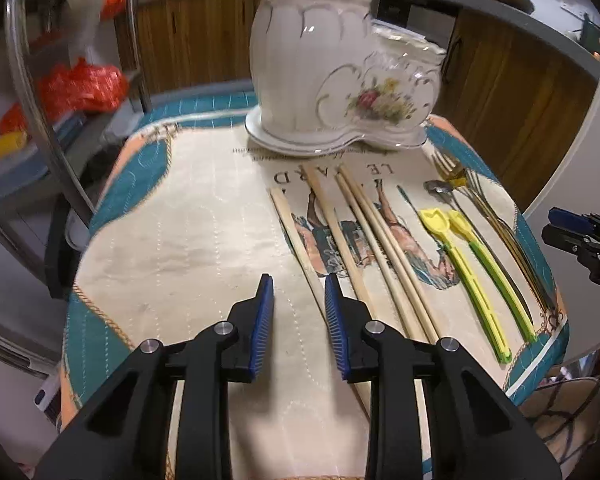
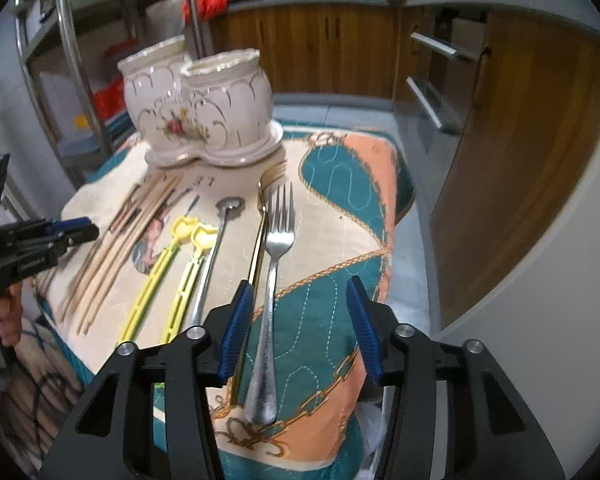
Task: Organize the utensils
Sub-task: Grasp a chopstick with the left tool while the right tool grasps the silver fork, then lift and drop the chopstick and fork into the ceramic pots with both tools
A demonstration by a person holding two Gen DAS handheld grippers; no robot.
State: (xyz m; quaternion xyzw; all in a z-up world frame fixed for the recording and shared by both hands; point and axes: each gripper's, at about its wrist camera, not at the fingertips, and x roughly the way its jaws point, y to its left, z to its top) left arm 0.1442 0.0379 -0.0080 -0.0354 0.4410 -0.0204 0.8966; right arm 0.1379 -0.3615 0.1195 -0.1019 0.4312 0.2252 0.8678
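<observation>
Several wooden chopsticks [image 1: 364, 232] [image 2: 116, 248] lie side by side on the quilted cloth [image 1: 180, 220] [image 2: 340, 184]. To their right lie two yellow-green plastic utensils [image 1: 468, 268] [image 2: 168, 272], a long spoon [image 1: 440, 190] [image 2: 216, 248], a gold fork [image 1: 460, 176] [image 2: 260, 240] and a silver fork [image 2: 278, 248]. A white floral ceramic holder [image 1: 320, 80] [image 2: 204, 108] stands upright at the cloth's far end. My left gripper [image 1: 298, 284] [image 2: 92, 228] is open over bare cloth, just left of the leftmost chopstick. My right gripper [image 2: 299, 284] [image 1: 552, 224] is open, straddling the silver fork's handle without touching it.
A metal rack [image 1: 32, 100] with red bags stands to the left of the table. Wooden cabinets [image 1: 204, 40] and a countertop run behind, with drawer handles [image 2: 432, 92] at the right. A person's hand [image 2: 4, 316] holds the left gripper.
</observation>
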